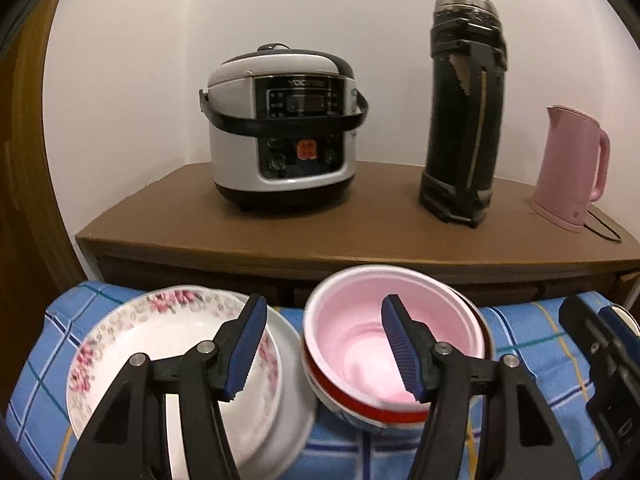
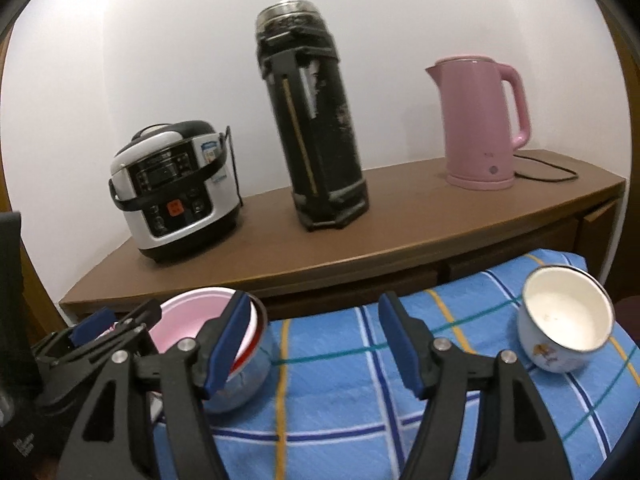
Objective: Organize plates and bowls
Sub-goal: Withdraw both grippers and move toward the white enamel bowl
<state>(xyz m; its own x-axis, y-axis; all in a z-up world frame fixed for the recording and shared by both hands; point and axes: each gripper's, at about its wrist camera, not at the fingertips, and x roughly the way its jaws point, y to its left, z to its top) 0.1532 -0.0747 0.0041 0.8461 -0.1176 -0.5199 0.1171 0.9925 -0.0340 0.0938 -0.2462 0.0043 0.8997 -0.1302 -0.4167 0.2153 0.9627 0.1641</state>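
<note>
Only the left wrist view shows the floral plate [image 1: 160, 344], resting on a plain white plate [image 1: 292, 420] behind and below the left finger of the left gripper [image 1: 324, 350]; only the right wrist view shows the enamel mug [image 2: 566, 328], beyond and right of the right gripper's [image 2: 316, 342] right finger. Count: two plates, one stack of bowls, one mug. The pink bowl [image 1: 372, 340] tops the stack, nested in a red-rimmed bowl [image 1: 360, 412], behind the left gripper's right finger. Both grippers stand spread, nothing between the fingers. The blue checked cloth [image 2: 340, 400] lies under everything. Behind stand one rice cooker [image 1: 280, 136], one black flask [image 1: 464, 120], one pink kettle [image 2: 480, 124].
</note>
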